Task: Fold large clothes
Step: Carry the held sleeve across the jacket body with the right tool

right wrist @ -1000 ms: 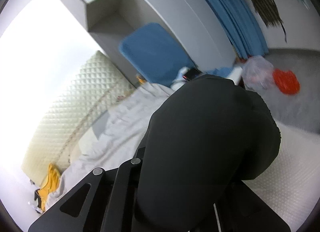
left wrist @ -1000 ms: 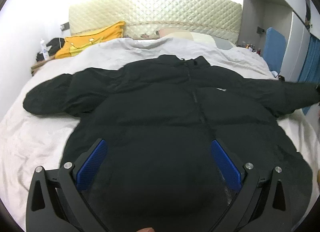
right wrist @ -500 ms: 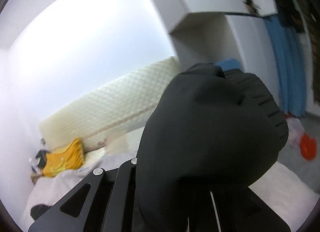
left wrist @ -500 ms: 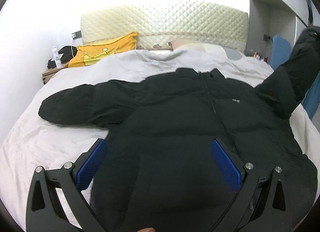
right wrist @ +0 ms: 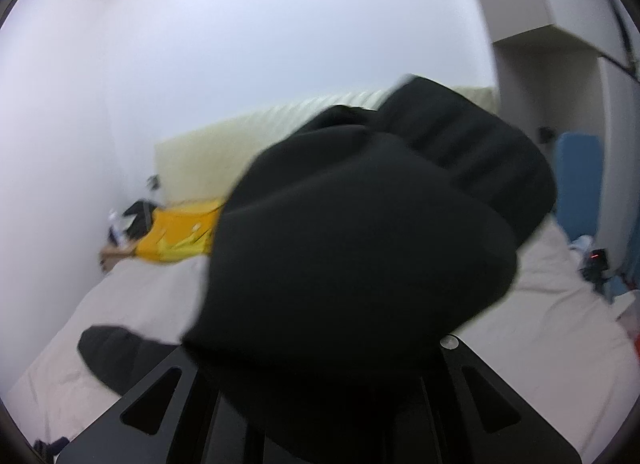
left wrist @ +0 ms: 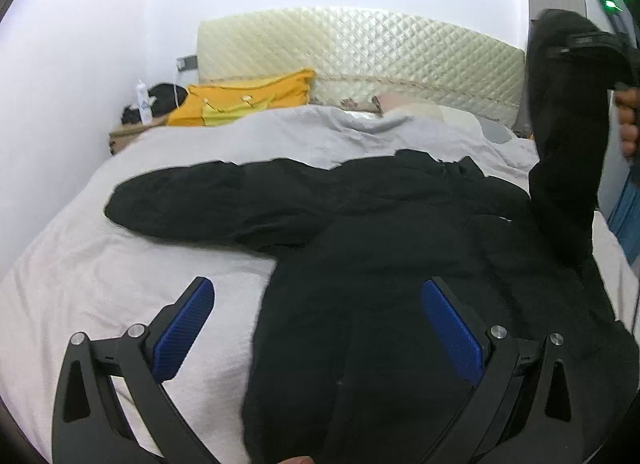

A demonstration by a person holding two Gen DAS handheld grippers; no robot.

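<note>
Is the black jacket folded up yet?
Not yet. The jacket lies spread on the bed; the right gripper holds one sleeve up.

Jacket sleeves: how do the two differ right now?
The left sleeve lies flat on the bed, stretched outward; the right sleeve stands lifted off it. Nothing grips the left one, since the left gripper is open; the right gripper clamps the right cuff. Both are black and puffy.
</note>
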